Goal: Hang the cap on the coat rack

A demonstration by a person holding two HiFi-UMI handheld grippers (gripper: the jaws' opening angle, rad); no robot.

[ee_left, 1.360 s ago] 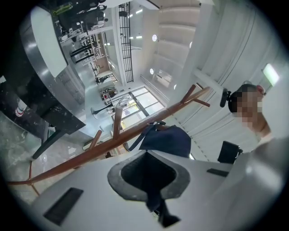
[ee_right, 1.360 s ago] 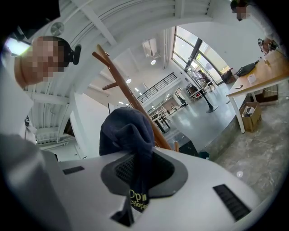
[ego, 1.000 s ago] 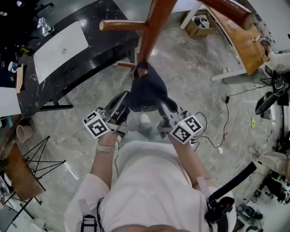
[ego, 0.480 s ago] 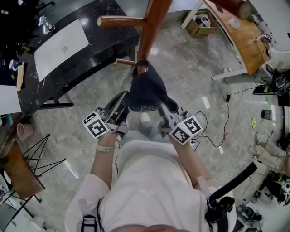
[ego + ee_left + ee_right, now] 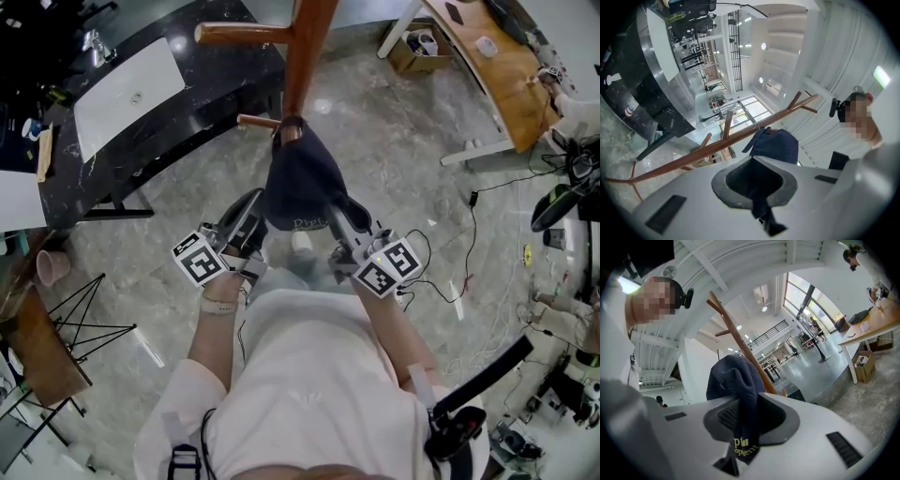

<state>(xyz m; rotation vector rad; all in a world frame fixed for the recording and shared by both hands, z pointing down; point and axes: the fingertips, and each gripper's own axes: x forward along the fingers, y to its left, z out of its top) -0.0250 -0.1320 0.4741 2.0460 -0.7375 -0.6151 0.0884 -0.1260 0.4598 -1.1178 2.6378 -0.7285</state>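
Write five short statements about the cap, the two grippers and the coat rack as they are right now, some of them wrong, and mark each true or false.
1. The left gripper and the right gripper both grip the cap. True.
2. The cap is white. False: it is dark navy, with yellow print at the edge that the right gripper pinches.
3. The coat rack is brown wood, with pegs that branch off its pole. True.
4. The right gripper's jaws stand wide apart with nothing between them. False: they are closed on the cap's cloth.
5. The cap lies flat on a desk. False: it is held up in the air beside the rack's pole, its top end close to a lower peg.
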